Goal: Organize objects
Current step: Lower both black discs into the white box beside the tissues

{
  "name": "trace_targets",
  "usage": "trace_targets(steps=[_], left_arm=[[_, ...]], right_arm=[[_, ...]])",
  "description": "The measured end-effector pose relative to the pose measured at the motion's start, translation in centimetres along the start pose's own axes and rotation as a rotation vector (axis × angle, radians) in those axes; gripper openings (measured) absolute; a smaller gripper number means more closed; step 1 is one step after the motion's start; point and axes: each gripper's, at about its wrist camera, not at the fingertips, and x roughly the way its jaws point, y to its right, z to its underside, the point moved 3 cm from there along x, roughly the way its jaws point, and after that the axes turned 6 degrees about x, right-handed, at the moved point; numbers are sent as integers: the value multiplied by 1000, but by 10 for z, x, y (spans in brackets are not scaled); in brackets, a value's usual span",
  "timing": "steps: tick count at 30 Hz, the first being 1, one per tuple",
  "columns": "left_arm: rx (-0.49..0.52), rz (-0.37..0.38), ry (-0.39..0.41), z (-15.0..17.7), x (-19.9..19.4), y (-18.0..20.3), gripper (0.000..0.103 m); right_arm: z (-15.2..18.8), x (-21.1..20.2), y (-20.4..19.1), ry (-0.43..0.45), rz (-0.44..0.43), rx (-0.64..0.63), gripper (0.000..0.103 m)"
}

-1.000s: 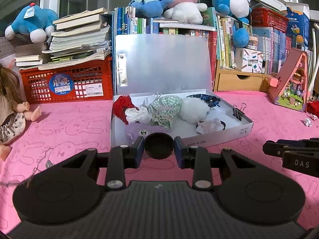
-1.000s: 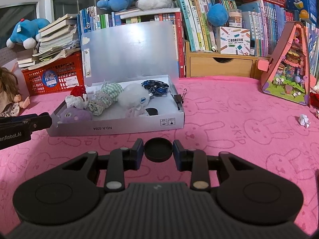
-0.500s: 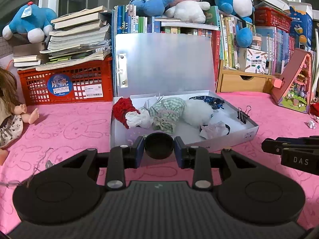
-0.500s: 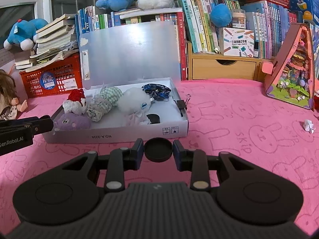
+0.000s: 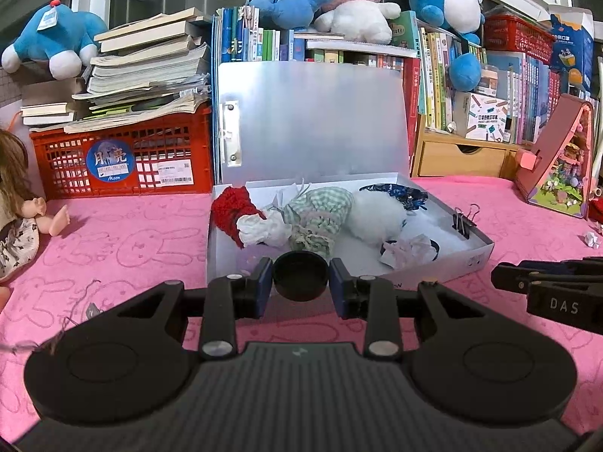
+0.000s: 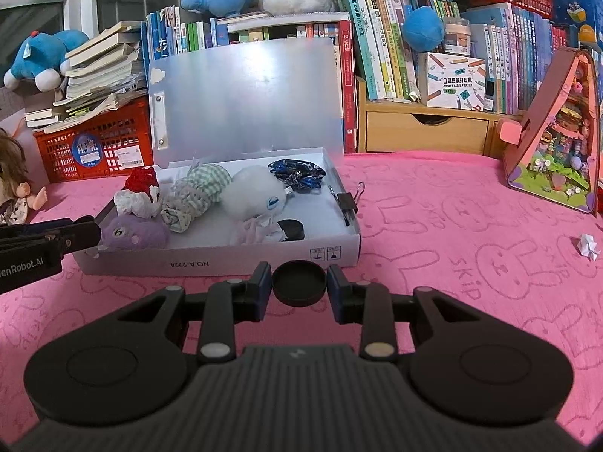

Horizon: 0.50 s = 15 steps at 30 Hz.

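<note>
Your left hand-held gripper (image 5: 300,283) hovers just in front of the white box (image 5: 475,260), its blue-padded fingers (image 5: 264,287) parted only a little, nothing pinched between them. Your right hand-held gripper (image 6: 299,283) sits the same way, narrowly parted and holding nothing, low over the pink counter (image 6: 452,233) just short of the box's front wall. That wall reads "NO.A-222A", printed upside down from your side. Inside the open box lie the red knit piece (image 6: 140,180), the green checked cloth bundle (image 6: 199,192), the white fluffy toy (image 6: 253,195), the purple plush (image 6: 132,231), the dark blue scrunchie (image 6: 297,174) and crumpled paper (image 6: 256,230). A black binder clip (image 6: 347,202) grips the box's right rim. The side of your left tool reads "enRobot.AI" in the right view; your right one shows "DAS". The red crate (image 5: 124,160) behind carries a round blue "Moon" sticker. A small white paper scrap (image 6: 586,245) lies alone on the counter, well to the right.
</note>
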Motion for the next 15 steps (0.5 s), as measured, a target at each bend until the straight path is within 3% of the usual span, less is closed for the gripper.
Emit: trace_targets(steps=[15], left_arm=[[-9, 6, 2, -8, 14, 2, 38]], right_arm=[[-14, 11, -4, 4, -5, -9, 37]])
